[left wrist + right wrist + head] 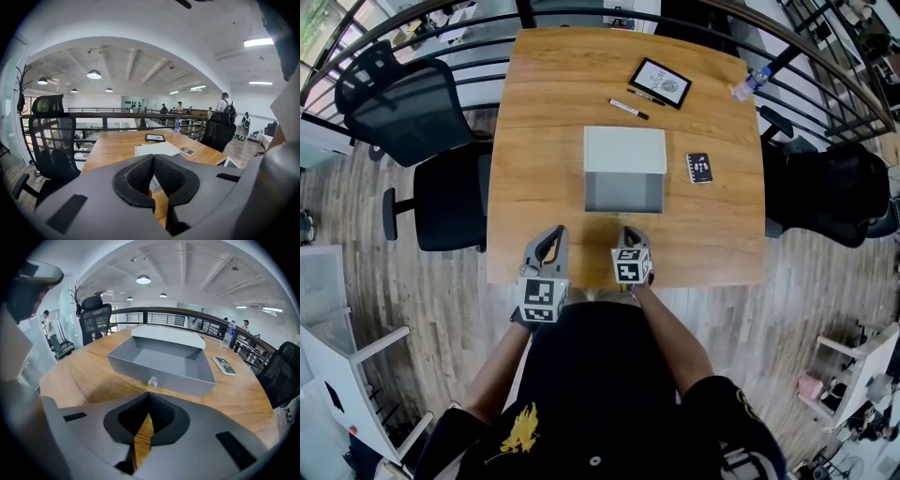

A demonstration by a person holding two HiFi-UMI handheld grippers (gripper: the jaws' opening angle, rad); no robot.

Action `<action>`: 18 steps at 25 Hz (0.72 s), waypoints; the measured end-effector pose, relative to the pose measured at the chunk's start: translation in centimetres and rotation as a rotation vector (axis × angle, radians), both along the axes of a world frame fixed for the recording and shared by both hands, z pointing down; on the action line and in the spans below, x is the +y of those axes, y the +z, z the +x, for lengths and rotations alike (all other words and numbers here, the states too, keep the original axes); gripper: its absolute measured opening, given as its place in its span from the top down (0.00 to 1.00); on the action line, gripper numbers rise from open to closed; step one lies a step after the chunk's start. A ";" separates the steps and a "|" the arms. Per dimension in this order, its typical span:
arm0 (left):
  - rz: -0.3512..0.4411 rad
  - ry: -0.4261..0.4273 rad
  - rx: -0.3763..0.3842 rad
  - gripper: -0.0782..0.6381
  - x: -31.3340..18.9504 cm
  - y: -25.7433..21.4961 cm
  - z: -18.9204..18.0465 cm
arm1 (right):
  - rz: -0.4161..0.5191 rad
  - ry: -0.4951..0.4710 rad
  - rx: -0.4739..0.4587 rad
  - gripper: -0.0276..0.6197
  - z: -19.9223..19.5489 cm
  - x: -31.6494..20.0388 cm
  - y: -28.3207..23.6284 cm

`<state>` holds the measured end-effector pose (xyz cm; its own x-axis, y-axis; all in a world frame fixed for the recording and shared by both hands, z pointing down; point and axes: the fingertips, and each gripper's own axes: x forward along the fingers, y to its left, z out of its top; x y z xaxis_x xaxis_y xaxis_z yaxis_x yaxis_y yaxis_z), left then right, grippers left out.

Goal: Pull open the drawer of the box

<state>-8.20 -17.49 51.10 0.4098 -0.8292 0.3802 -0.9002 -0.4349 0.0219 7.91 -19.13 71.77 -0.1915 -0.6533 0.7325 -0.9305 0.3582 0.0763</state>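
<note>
A white box (624, 150) sits mid-table, and its grey drawer (623, 192) stands pulled out toward me, empty inside. In the right gripper view the drawer (159, 364) lies just ahead, with its small clear knob (153, 381) on the front wall. My right gripper (148, 392) is shut with nothing in it, a short way back from the knob. It sits near the table's front edge (630, 232). My left gripper (555, 232) is beside it, to the left of the drawer, also shut and empty (153, 155). The white box (157, 149) shows beyond its jaws.
A tablet (661, 82) and a pen (629, 110) lie at the far side, a small black booklet (699, 168) right of the box, a bottle (748, 84) at the far right corner. Black chairs (450, 202) (825, 192) flank the wooden table (534, 187).
</note>
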 end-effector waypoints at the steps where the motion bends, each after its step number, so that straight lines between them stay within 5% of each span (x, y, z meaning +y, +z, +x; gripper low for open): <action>1: 0.003 0.000 -0.001 0.87 -0.2 -0.1 0.0 | 0.014 -0.015 -0.017 0.96 0.1 -0.1 -0.8; 12: 0.082 0.031 -0.005 0.87 -1.8 -4.6 0.6 | 0.269 0.083 -0.242 0.96 5.7 -3.4 -18.2; 18: 0.126 0.000 -0.004 0.87 -4.0 -7.1 1.4 | 0.427 0.046 -0.289 0.96 7.2 -5.4 -26.8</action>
